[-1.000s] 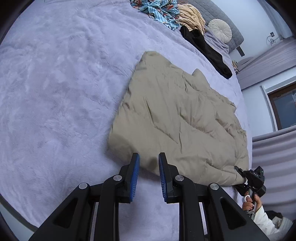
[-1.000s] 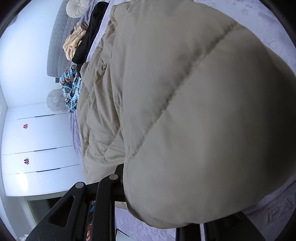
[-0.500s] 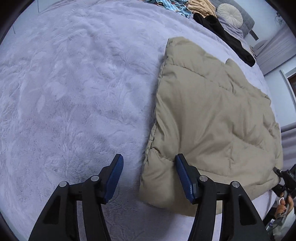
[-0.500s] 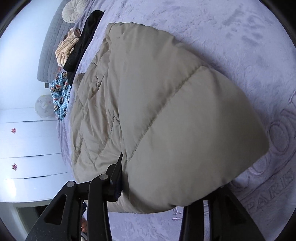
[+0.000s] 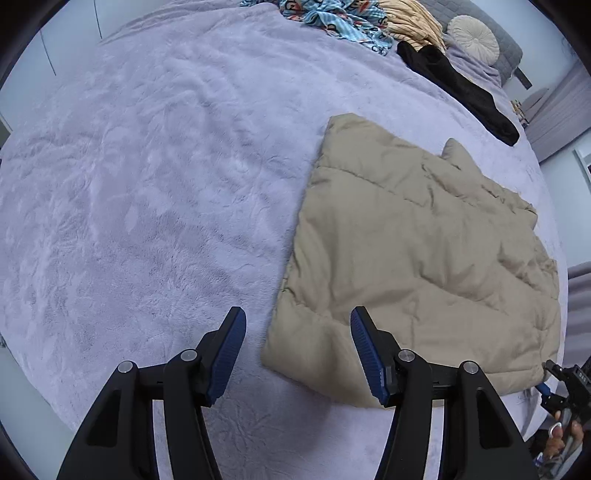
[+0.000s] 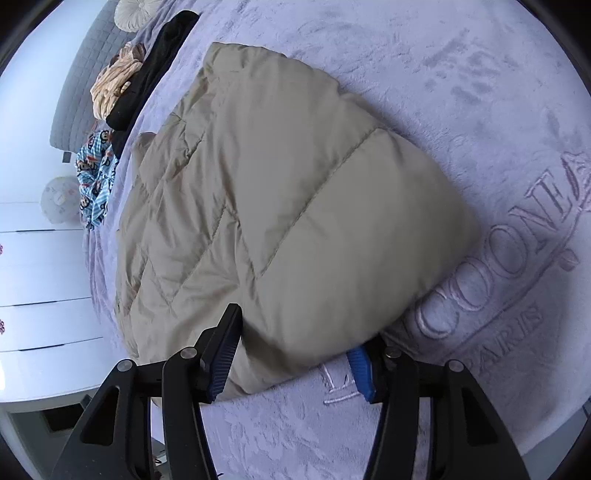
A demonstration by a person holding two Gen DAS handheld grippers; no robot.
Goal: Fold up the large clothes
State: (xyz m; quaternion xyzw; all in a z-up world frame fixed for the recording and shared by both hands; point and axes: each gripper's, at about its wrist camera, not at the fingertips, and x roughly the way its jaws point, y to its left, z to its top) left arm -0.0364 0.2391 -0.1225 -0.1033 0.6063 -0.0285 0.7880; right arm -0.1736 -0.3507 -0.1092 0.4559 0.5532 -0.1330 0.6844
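Home bedroom: plush-covered bed, padded headboard, cushion

Quilted tan jacket: smooth, faintly sheened cloth; lilac bedspread: plush, matt fleece; gripper pads: ribbed blue rubber on matt black plastic

My two views are evenly lit by soft, cool daylight, bright enough to show the nap of the bedspread. Shadows are faint, only a thin dark rim under the near edge of the quilted jacket. The white drawers at left glare, almost washed out. Fisheye bending curves everything toward black corners. Focus is sharp, with no motion blur.
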